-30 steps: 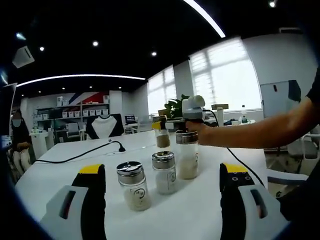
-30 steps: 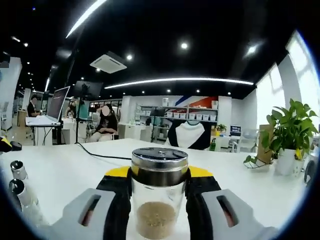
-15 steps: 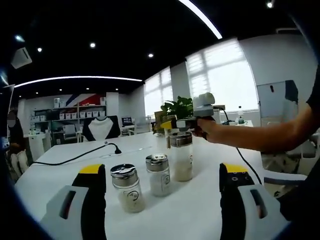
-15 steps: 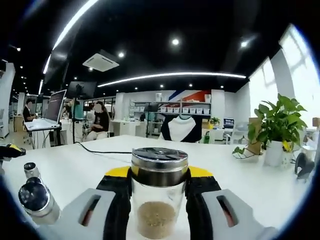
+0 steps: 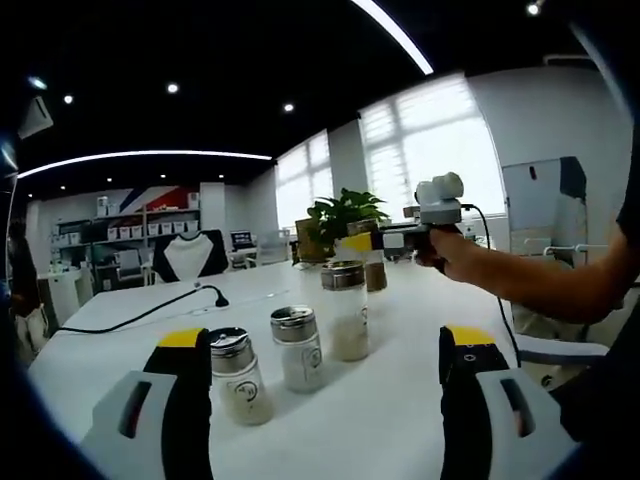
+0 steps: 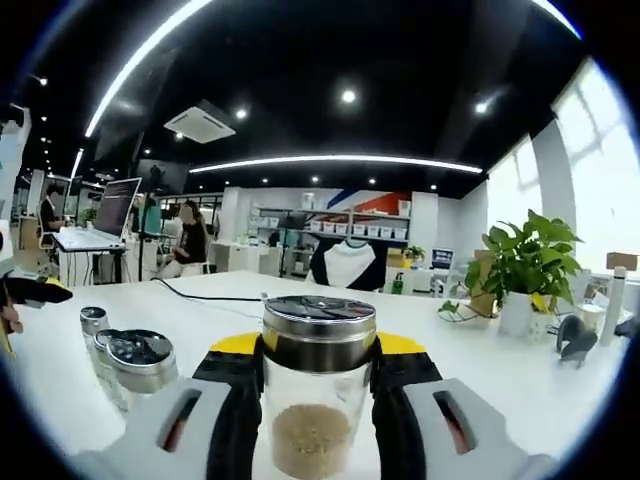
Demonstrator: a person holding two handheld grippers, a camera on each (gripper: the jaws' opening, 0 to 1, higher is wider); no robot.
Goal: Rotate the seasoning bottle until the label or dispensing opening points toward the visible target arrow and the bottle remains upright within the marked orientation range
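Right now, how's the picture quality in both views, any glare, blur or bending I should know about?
Left gripper view: the windows are blown out white, the shakers on the white table stay readable, and the fisheye curves the ceiling light strip. Right gripper view: the held bottle is sharp between the right tool's jaws, its steel lid glints, and the nearer shakers at the edge look soft and stretched.

Grey left gripper (image 5: 320, 400) and right gripper (image 6: 318, 400), black fingers (image 5: 190, 400) tipped yellow; black short sleeve (image 5: 628, 190)
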